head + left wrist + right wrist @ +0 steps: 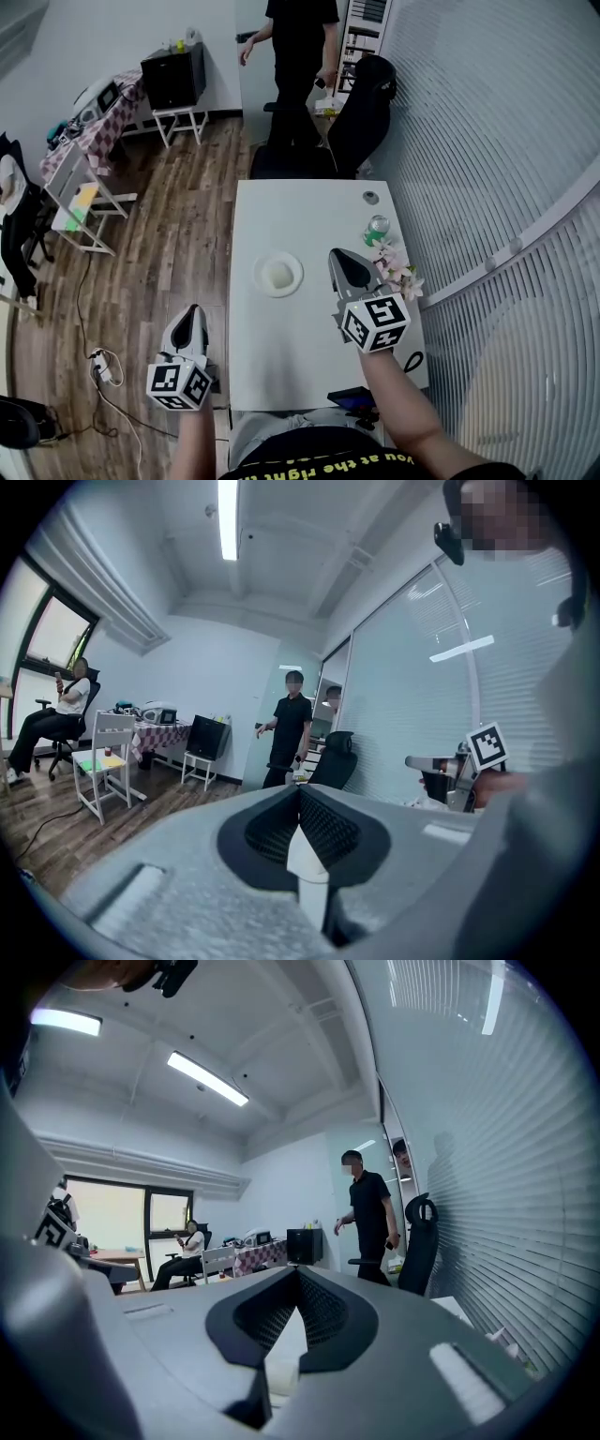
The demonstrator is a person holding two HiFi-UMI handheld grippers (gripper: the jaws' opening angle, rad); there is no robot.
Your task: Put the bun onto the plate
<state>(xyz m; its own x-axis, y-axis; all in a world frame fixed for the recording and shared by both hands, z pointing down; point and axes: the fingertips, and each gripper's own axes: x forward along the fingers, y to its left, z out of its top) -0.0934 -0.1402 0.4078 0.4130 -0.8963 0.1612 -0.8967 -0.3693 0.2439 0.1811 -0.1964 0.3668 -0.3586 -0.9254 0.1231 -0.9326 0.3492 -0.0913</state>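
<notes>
the bun [278, 273] is seen lying in the white plate [257, 274] mid-table [309, 216], and nothing else is held there, so the task is judged done. the left gripper [194, 311] and right gripper [339, 257] are kept clear of the plate, jaws pressed together and empty, presumably because nothing remains to be carried.
</notes>
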